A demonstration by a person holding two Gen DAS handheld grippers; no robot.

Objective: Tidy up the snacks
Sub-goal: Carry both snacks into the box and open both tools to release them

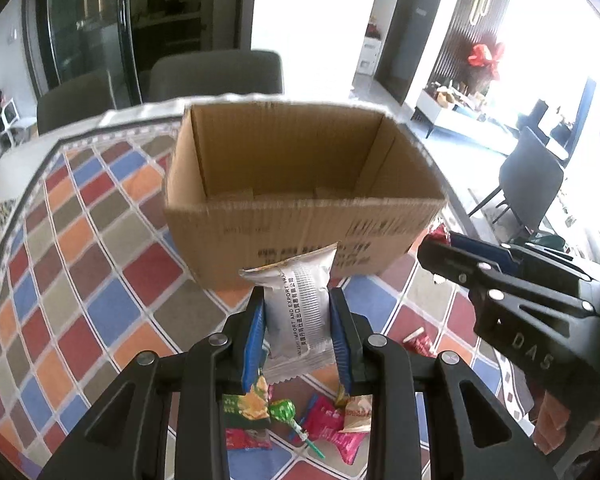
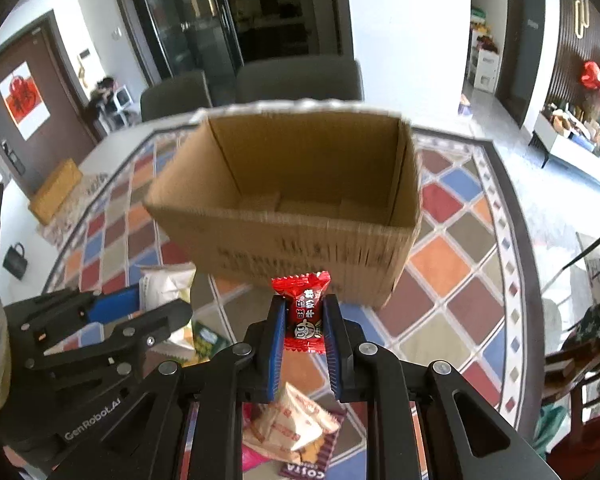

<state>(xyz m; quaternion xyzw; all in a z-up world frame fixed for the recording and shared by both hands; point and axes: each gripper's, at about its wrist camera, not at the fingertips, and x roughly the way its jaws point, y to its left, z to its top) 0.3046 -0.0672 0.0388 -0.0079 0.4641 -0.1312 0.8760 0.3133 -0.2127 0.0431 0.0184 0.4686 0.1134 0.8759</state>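
Holding a silver packet [image 1: 300,304], the left gripper [image 1: 298,312] has the open box [image 1: 300,232] straight at 12 o'clock; right gripper [image 2: 303,320] pinches a red candy [image 2: 303,312], box at 12 too, both about equally near.

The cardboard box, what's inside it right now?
The cardboard box shows only bare bottom flaps, no snacks visible. Its near wall hides the front strip of the floor.
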